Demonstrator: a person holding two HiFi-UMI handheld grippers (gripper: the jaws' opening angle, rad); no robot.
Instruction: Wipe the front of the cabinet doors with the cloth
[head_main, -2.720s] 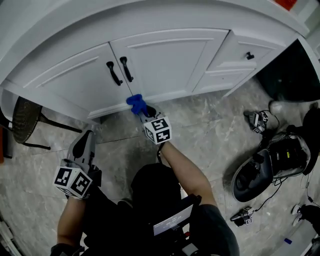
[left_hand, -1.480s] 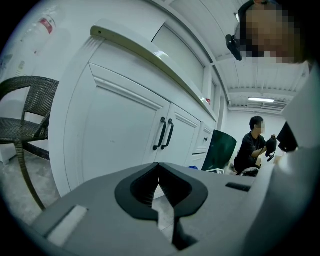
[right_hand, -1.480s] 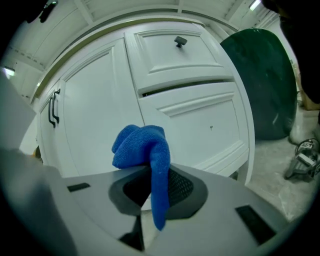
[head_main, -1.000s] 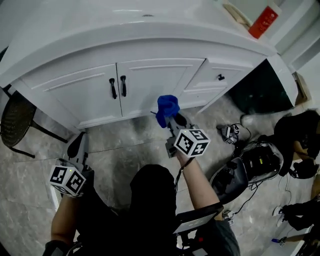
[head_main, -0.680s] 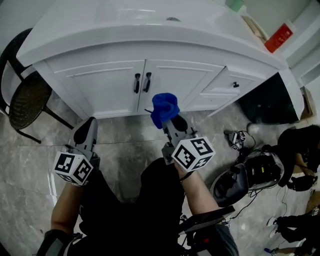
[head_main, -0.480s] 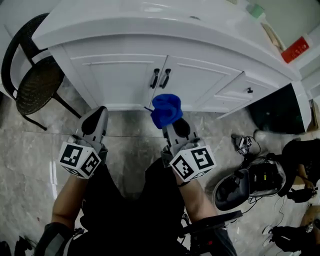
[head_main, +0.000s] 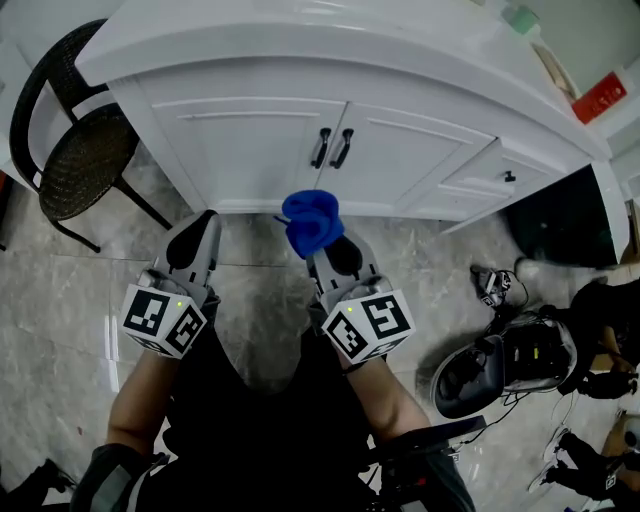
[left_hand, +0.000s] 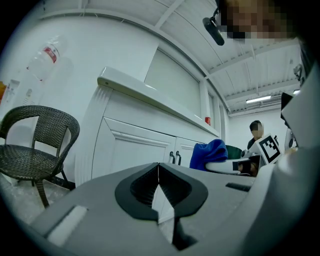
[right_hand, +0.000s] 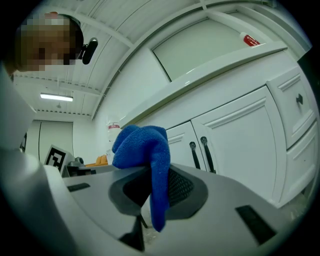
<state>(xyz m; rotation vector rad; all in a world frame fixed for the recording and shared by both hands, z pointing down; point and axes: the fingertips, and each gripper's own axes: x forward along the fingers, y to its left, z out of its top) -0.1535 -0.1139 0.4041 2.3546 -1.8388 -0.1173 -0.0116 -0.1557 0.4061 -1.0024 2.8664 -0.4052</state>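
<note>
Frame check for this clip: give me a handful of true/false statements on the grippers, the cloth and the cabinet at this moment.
1. The right gripper is shut on the blue cloth. True.
2. The cloth is pressed against the cabinet doors. False: it is held short of them, not touching.
3. The left gripper holds a second cloth. False: its jaws are together on nothing.
4. Both doors are closed. True.
5. The wicker chair stands at the cabinet's right in the head view. False: it is at its left.

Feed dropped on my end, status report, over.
Right gripper shut on blue cloth, short of cabinet doors. Left gripper shut, empty. Nothing between cloth and doors.
</note>
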